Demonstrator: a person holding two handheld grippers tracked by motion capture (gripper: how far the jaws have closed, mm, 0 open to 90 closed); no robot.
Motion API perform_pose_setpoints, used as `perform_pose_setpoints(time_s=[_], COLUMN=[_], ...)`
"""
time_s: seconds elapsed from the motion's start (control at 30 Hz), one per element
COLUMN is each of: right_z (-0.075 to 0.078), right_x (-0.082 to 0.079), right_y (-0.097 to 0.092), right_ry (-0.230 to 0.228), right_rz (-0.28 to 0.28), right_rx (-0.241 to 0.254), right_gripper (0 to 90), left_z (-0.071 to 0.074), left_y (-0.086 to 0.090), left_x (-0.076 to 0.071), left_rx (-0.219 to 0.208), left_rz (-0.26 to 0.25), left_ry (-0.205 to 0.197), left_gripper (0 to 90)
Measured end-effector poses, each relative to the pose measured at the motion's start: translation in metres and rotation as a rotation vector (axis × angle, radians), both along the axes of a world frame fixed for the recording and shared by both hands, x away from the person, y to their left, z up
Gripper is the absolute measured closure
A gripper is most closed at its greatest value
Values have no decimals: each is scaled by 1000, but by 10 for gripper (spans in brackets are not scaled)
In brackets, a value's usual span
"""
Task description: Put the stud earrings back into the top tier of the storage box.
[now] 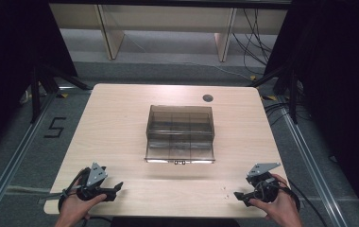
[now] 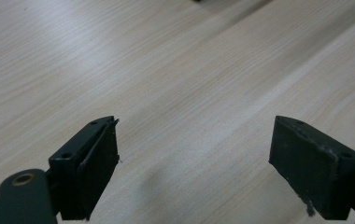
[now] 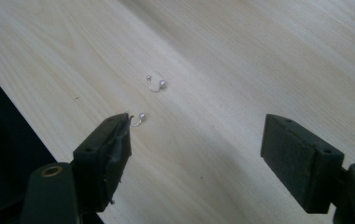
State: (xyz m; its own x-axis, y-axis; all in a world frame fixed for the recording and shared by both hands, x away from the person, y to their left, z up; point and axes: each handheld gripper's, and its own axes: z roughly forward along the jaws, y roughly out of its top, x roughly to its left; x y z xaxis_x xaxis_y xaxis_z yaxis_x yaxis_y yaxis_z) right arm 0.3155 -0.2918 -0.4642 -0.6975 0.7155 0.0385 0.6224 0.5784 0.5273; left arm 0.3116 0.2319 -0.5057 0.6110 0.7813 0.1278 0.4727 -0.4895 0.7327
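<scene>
Both tools spread, nothing held, low over table near edge.
I see 2 small pearl earrings on the wood just ahead of my right tool, one by its left pad tip; left tool over bare wood; smoky clear box mid-table, well apart.

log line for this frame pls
left gripper: open, empty | right gripper: open, empty, near two pearl earrings on table | clear compartment box: mid-table, untouched
</scene>
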Motion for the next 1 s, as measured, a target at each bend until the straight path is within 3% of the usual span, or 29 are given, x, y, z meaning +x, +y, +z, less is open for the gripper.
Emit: perform_pose_setpoints(time_s=[0.1, 0.17, 0.27, 0.3, 0.33, 0.4, 0.43, 0.5, 0.53, 0.57, 0.63, 0.67, 0.73, 0.77, 0.83, 0.87, 0.9, 1.0], right_z=[4, 5, 9, 11, 13, 15, 18, 19, 23, 23, 24, 26, 26, 27, 27, 27, 28, 28], right_x=[-2, 0, 2, 1, 3, 3, 4, 5, 4, 7, 8, 6, 12, 10, 16, 16, 18, 24], right_y=[3, 3, 6, 7, 8, 11, 12, 14, 19, 21, 23, 30, 34, 38, 42, 42, 49, 59], right_ry=[34, 17, 41, 49, 31, 53, 45, 48, 76, 65, 65, 101, 70, 111, 80, 80, 96, 114], right_rz=[-7, 16, 35, 15, 27, 22, 47, 50, 49, 74, 87, 61, 119, 92, 148, 148, 166, 193], right_rx=[-13, -28, -42, -48, -60, -59, -67, -74, -77, -89, -94, -116, -146, -151, -168, -168, -199, -237], right_gripper=[302, 316, 356, 359, 371, 409, 421, 433, 445, 455, 463, 478, 498, 505, 537, 537, 562, 607], left_z=[0, 1, 0, 1, 0, 0, -1, -2, -2, 1, 1, 0, 0, 0, 0, 0, 1, 2], left_y=[0, 0, 0, 1, 0, -1, -2, -3, -3, 1, 0, 0, 0, 0, 0, 0, 1, 1], left_x=[0, 0, 0, 0, 1, 0, 0, 0, 0, 1, 0, 0, 0, 0, 0, 0, 1, 1], left_rx=[3, 19, 7, 18, 18, 7, -21, -22, -33, 19, 8, -6, -1, -3, -1, -1, 19, 17], left_rz=[-5, -9, -5, -12, -10, -1, 18, 24, 19, -15, -6, 3, 0, 2, -2, -2, -16, -16], left_ry=[-5, -9, -14, -12, -12, -10, -19, -22, -20, -12, -9, -4, -2, -3, -4, -4, -15, -16], left_gripper=[150, 150, 151, 151, 150, 150, 150, 151, 150, 151, 151, 151, 151, 150, 151, 151, 150, 150])
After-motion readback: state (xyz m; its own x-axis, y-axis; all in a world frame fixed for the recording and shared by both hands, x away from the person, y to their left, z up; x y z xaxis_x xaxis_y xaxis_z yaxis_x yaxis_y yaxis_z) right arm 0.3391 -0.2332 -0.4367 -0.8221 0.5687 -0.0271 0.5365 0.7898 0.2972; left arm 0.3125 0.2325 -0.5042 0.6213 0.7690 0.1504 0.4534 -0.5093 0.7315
